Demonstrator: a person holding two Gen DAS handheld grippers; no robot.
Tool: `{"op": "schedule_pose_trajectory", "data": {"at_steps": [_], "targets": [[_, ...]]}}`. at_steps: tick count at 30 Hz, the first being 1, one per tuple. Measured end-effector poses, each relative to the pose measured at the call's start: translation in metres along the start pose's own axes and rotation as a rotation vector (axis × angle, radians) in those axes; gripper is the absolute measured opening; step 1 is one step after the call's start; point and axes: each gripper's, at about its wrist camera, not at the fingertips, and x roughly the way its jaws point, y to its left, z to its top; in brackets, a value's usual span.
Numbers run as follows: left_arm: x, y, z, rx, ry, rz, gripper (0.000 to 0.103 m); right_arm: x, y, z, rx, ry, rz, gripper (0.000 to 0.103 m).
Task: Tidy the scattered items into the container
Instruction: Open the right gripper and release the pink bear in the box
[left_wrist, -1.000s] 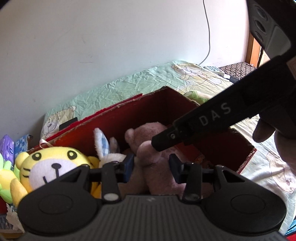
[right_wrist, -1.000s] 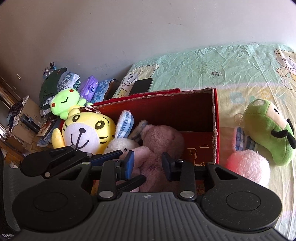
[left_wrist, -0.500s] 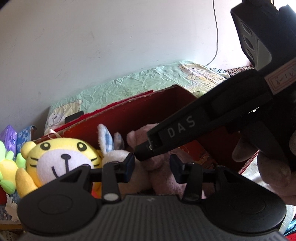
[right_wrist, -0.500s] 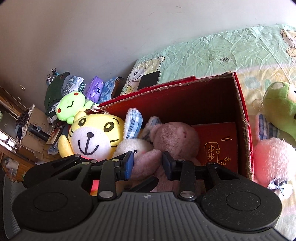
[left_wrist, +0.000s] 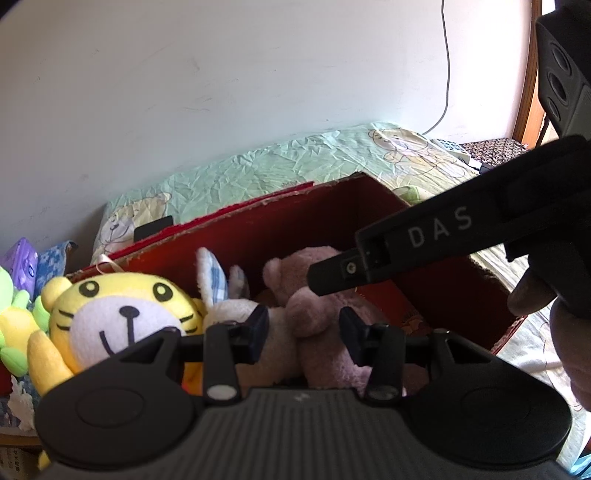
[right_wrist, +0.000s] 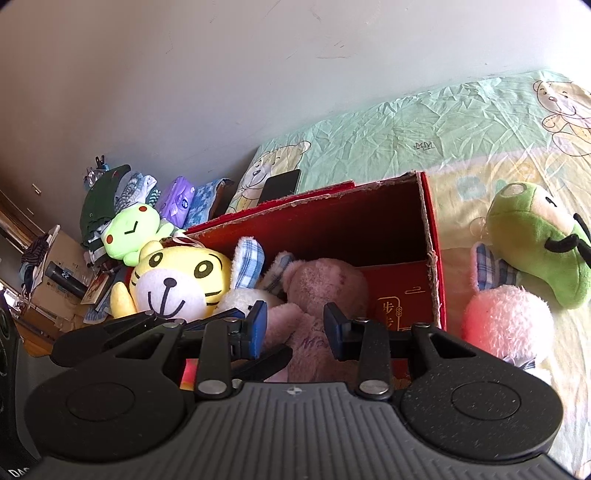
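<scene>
The red box (right_wrist: 373, 225) holds the pink bear (right_wrist: 317, 295); my left tongs (left_wrist: 303, 328) and right tongs (right_wrist: 293, 325) both pinch its plush.

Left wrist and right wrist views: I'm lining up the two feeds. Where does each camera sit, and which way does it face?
Left wrist: on the left gripper, facing down into the box; the right gripper and a hand cross at right.
Right wrist: on the right gripper, facing down into the box, bed beyond; left gripper's fingers at lower left.
Shared: box, tiger, bear, phone.
</scene>
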Motion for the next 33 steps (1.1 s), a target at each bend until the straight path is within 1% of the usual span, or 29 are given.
{"op": "schedule_pose_trajectory", "data": {"at_steps": [11,15,22,33], "targets": [[0.003,-0.008,0.001,0.005,0.009,0.049,0.052,-0.011,0.000,-0.013,-0.010,-0.032,-0.003,0.037],[0.001,-0.011,-0.001,0.010,0.012,0.062,0.057,-0.016,-0.001,-0.016,-0.010,-0.041,-0.006,0.038],[0.004,-0.010,0.000,0.012,0.017,0.091,0.060,-0.022,-0.006,-0.021,-0.005,-0.049,-0.001,0.038],[0.002,-0.019,0.001,0.001,0.035,0.159,0.062,-0.034,-0.017,-0.027,0.005,-0.060,0.045,0.038]]}}
